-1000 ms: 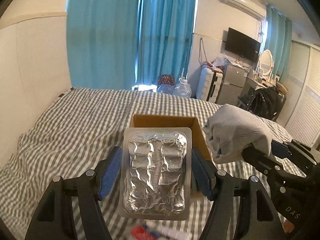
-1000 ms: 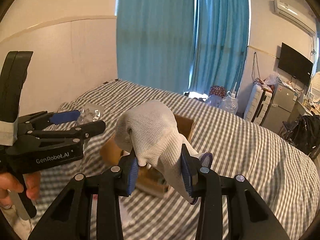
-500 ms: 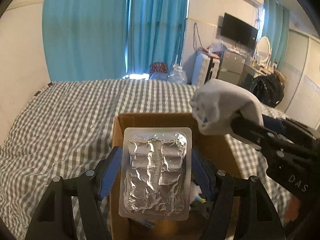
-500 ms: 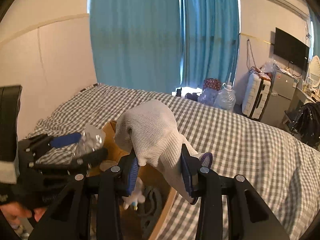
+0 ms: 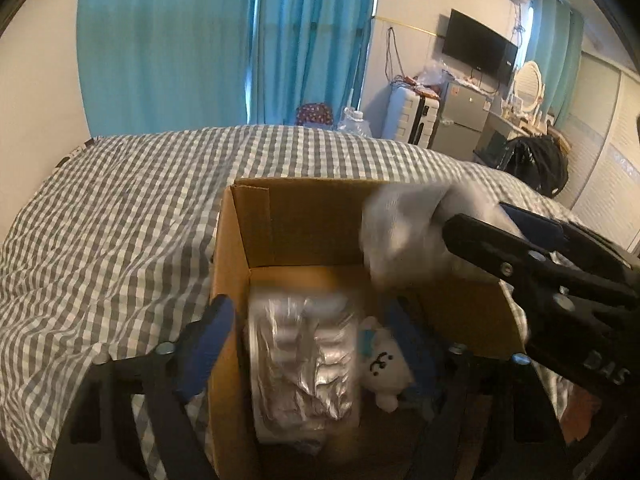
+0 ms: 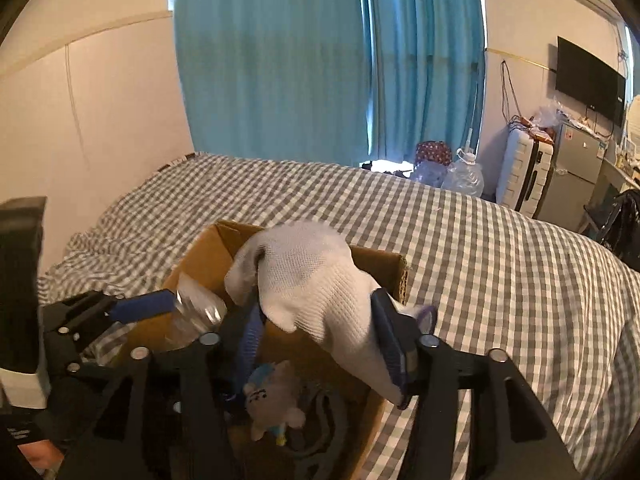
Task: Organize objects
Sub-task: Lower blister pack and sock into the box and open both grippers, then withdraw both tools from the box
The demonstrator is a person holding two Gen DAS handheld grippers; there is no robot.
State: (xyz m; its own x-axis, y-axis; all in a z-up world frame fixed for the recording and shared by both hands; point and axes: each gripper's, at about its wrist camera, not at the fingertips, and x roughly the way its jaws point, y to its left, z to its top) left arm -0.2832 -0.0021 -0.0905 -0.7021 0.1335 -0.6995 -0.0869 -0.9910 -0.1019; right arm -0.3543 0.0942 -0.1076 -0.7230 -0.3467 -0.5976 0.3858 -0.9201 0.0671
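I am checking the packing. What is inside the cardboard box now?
Inside the cardboard box: foil blister pack, white plush toy, something dark beside it. The pack and grippers cover the rest.

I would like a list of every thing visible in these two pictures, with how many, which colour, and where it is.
Cardboard box: one, brown, open, on the bed.
Blister pack: one, silver, blurred, inside the box between the left fingers.
Plush toy: one, white with blue, inside the box.
Glove: one, white knit, over the box.
Bed cover: one, grey and white check.
Curtains: blue, back wall.
Television: one, black, on the wall.
Suitcase: one, white, beside the small fridge.
Left gripper: open.
Right gripper: shut on the glove.
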